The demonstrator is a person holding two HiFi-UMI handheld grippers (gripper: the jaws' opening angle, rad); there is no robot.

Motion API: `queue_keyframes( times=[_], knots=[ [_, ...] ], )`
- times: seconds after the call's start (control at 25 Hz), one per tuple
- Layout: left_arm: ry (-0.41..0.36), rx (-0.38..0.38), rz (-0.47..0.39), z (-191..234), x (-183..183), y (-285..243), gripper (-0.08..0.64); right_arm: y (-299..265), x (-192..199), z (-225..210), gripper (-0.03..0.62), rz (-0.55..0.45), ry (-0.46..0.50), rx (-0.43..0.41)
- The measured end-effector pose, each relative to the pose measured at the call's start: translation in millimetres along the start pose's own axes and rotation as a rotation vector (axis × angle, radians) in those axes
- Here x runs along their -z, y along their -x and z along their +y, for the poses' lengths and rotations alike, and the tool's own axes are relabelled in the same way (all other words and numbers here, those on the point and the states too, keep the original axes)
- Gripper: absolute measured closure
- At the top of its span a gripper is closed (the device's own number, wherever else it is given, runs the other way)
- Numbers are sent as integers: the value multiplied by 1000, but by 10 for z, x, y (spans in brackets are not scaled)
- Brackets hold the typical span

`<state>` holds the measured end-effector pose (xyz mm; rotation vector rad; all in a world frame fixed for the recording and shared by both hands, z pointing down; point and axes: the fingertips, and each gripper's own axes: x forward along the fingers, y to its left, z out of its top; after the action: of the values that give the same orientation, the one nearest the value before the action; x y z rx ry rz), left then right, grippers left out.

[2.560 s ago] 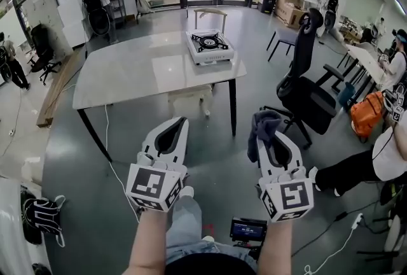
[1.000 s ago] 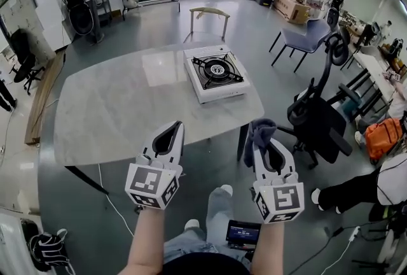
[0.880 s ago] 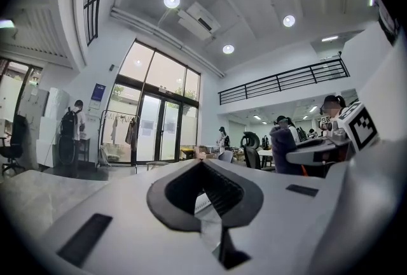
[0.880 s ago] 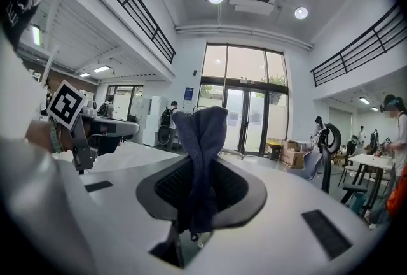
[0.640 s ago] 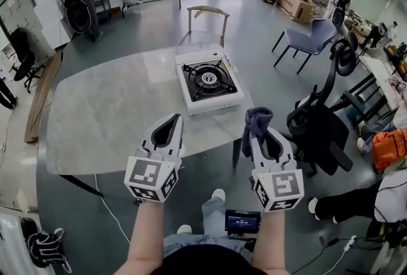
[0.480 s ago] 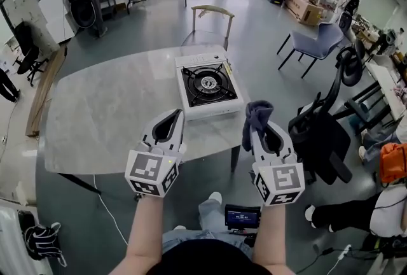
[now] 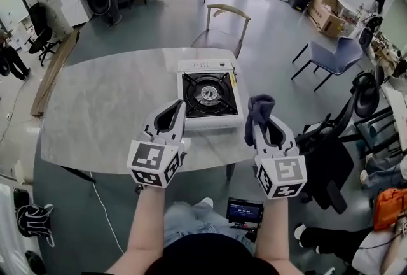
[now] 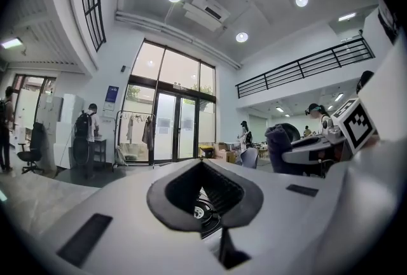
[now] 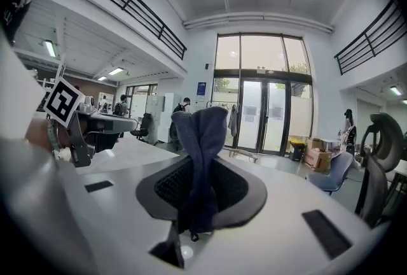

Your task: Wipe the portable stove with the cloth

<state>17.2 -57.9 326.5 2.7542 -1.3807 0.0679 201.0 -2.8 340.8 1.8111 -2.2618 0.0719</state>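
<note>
The stove (image 7: 208, 93) sits on the tabletop (image 7: 108, 102) just ahead; my right tongs (image 7: 261, 122), clamped on the cloth (image 7: 259, 111), lie off its right edge, my left tongs (image 7: 177, 108) closed, empty.

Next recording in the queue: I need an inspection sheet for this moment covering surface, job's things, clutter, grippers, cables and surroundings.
Surface: grey stone-look table, top bare apart from the stove.
Job's things: portable stove sits near the table's near edge, nothing on its burner; dark blue-grey cloth is off the table, in the right gripper.
Clutter: nothing seen on the table.
Grippers: left gripper shut and empty; right gripper shut on the cloth. Both are held above the table's near edge, neither touching the stove.
Cables: thin pale cable on the floor under the table's left side.
Surroundings: wooden chair beyond the table, blue chair and black office chair to the right, small screen device on the floor.
</note>
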Motion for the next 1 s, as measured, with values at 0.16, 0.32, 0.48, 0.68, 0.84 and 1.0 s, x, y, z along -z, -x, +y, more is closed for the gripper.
queue_keyframes(
  times=[0.16, 0.32, 0.48, 0.68, 0.84, 1.0],
  knots=[
    [6, -32, 16, 97, 64, -120, 552, -208, 69, -61, 500, 14, -12, -28],
    [19, -64, 46, 232, 192, -208, 554, -445, 237, 22, 500, 59, -18, -81],
    [23, -73, 74, 403, 286, -295, 554, -700, 336, 132, 500, 96, -38, -114],
    [43, -82, 99, 739, 350, -430, 552, -1056, 416, 322, 500, 145, -102, -139],
    [50, -75, 107, 963, 360, -536, 552, -1301, 527, 501, 500, 193, -207, -150],
    [72, -72, 129, 1181, 504, -604, 552, -1494, 733, 658, 500, 254, -275, -140]
  ],
)
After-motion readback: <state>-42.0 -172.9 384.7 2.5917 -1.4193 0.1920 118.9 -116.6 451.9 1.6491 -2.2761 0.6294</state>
